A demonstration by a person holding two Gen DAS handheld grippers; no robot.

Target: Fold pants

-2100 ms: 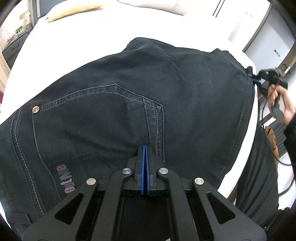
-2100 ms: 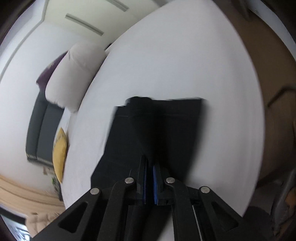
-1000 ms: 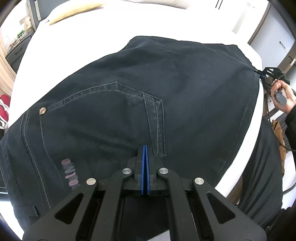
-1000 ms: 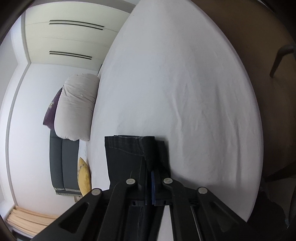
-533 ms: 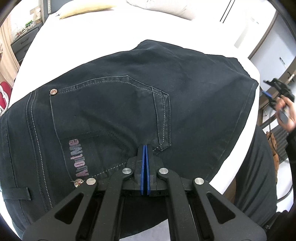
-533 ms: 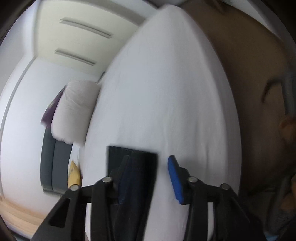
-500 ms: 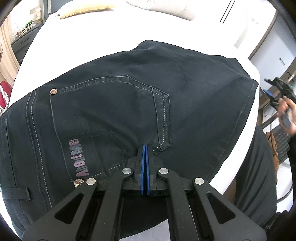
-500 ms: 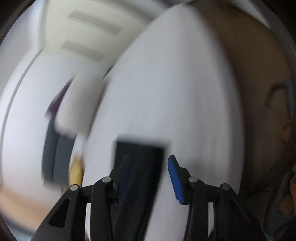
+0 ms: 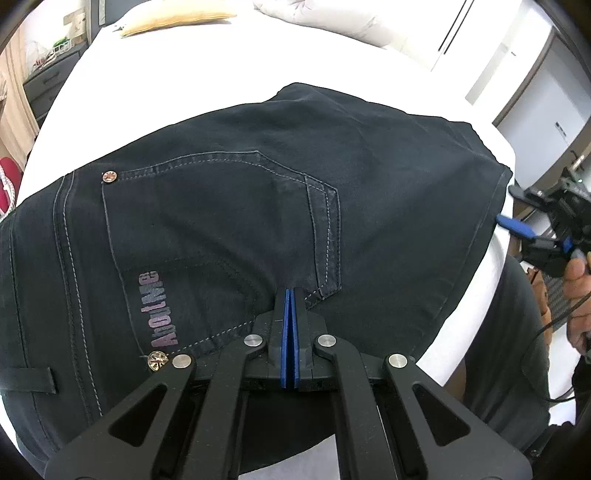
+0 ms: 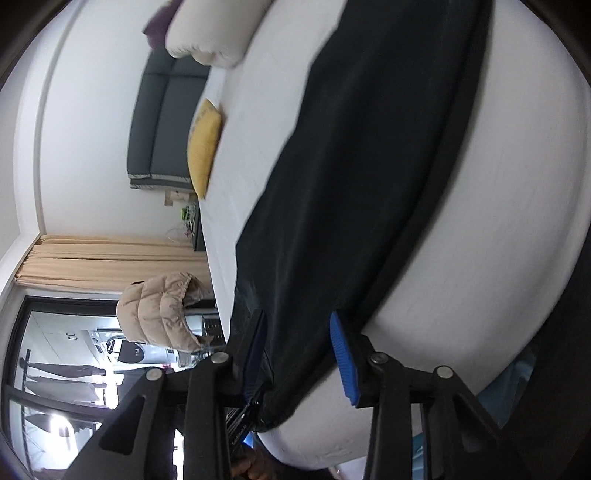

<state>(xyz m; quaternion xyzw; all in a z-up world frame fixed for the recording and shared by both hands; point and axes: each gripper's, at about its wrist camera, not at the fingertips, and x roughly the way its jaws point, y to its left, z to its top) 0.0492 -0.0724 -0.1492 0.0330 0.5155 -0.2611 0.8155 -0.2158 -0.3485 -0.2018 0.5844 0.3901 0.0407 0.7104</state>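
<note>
The right gripper [image 10: 299, 332] was seen with its blue-padded jaws apart and closing, the dark pants [image 10: 369, 166] lying in the gap between them, though the frame did not establish that either pad pressed on the cloth. The pants ran as a long dark band from the jaws toward the upper right across a white bed [image 10: 517, 221], their near end hanging over its edge. Beyond the bed stood a yellow cushion [image 10: 203, 147], a white pillow [image 10: 214, 33], a dark grey headboard [image 10: 162, 110], beige curtains [image 10: 110, 266] and a tan puffer jacket [image 10: 162, 310]
</note>
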